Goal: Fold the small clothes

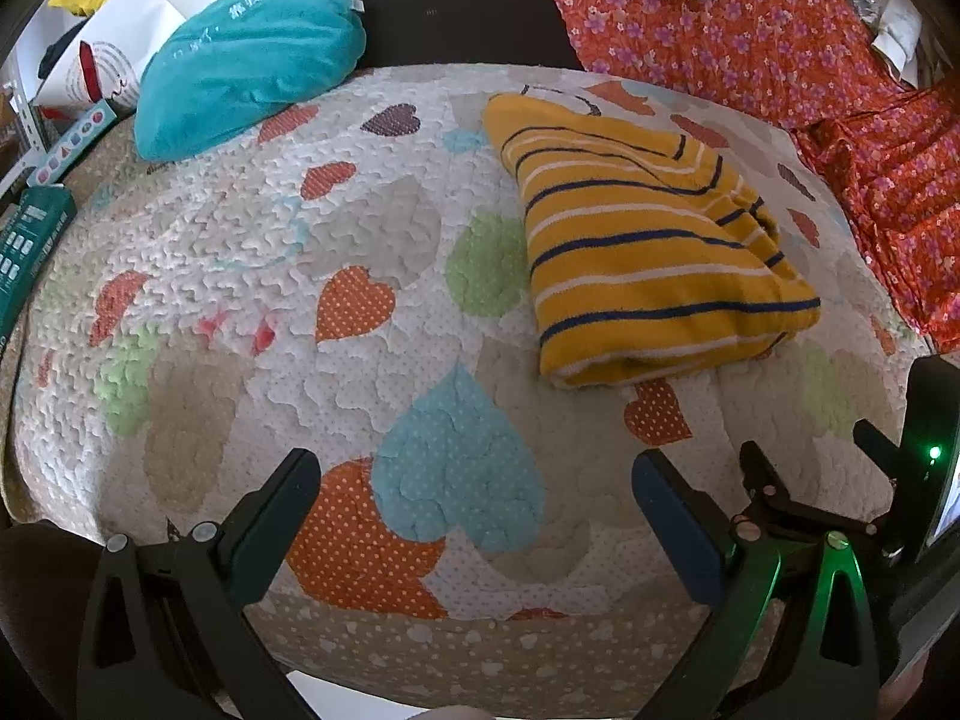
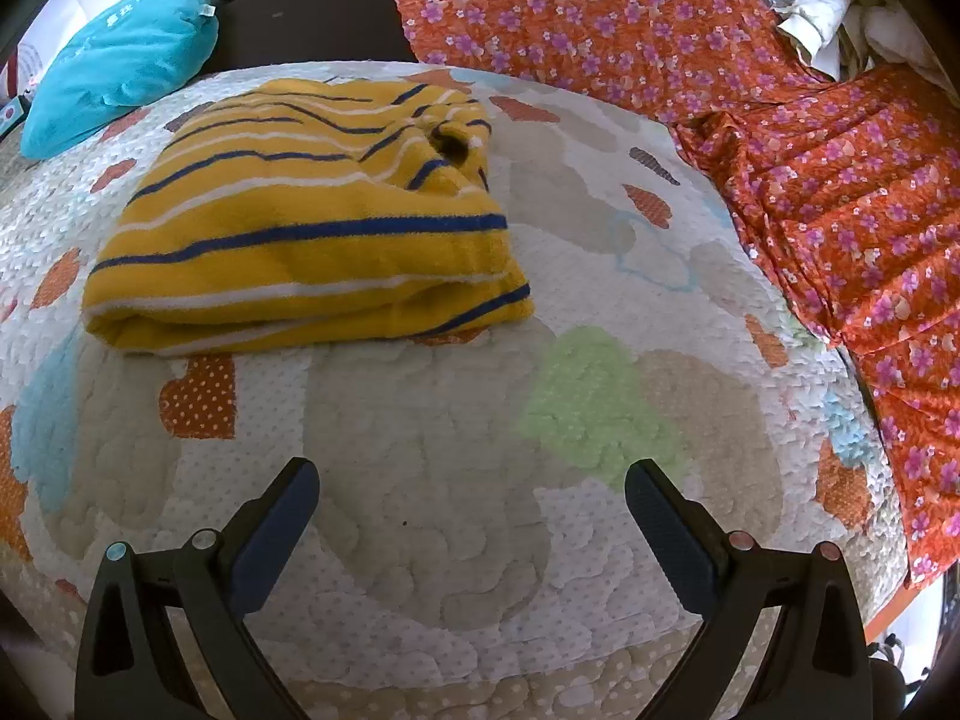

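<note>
The left gripper [image 1: 474, 474] hangs low over the heart-print quilt [image 1: 372, 228], its two dark fingers spread wide with nothing between them, pointing toward twelve o'clock across the bed. The right gripper [image 2: 471, 483] holds the same pose above a pale patch of the quilt [image 2: 432, 438], fingers wide apart and empty; in the left wrist view part of it shows at about four o'clock, with a small green light glowing on its body. The yellow striped garment [image 1: 648, 240] lies folded into a thick bundle on the quilt, at about one o'clock from the left gripper and about eleven o'clock from the right one [image 2: 300, 222], well apart from both sets of fingertips. Its folded edge faces the cameras, with navy and white stripes running across it. A teal pillow [image 1: 252, 54] rests at the quilt's far left edge, and an orange floral cloth [image 2: 810, 180] drapes along the right side.
</note>
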### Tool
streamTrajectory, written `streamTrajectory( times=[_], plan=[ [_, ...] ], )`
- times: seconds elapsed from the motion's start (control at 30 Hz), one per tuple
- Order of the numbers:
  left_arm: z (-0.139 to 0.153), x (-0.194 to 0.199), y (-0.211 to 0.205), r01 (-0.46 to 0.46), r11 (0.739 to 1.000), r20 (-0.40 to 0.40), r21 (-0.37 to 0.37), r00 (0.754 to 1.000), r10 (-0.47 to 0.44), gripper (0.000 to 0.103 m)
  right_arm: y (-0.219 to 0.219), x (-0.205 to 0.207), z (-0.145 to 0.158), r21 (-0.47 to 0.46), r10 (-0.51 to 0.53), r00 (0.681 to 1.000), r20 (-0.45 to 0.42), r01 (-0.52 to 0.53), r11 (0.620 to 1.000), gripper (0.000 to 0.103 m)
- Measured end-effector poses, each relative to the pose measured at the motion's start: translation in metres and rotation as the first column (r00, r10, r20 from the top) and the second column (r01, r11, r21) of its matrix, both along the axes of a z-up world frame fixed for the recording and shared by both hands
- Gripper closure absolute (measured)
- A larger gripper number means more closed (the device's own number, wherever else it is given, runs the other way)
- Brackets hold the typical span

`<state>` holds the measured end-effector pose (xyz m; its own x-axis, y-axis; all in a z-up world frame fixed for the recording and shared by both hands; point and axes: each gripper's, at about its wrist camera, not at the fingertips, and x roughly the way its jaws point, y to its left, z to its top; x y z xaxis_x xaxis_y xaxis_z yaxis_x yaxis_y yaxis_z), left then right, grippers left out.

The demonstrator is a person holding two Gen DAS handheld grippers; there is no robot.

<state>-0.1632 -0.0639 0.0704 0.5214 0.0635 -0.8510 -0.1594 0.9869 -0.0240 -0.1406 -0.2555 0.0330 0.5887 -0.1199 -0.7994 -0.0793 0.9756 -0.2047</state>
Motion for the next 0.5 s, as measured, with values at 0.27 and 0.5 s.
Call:
streamTrajectory(
  times=[0.27,0.5],
  plan=[
    [-0.013,0.01,0.003,-0.014,0.999,-0.039,-0.044,0.999,0.012,0.0,0.011,0.0,-0.003,-0.003,0.029,0.999,-0.032,-0.029,1.0,0.0],
    [-0.021,0.009,-0.001,-0.007,1.0,-0.059,0.008,0.998,0.008,0.0,0.013,0.0,-0.001,0.001,0.039,0.998,-0.042,-0.039,0.999,0.0]
  ],
)
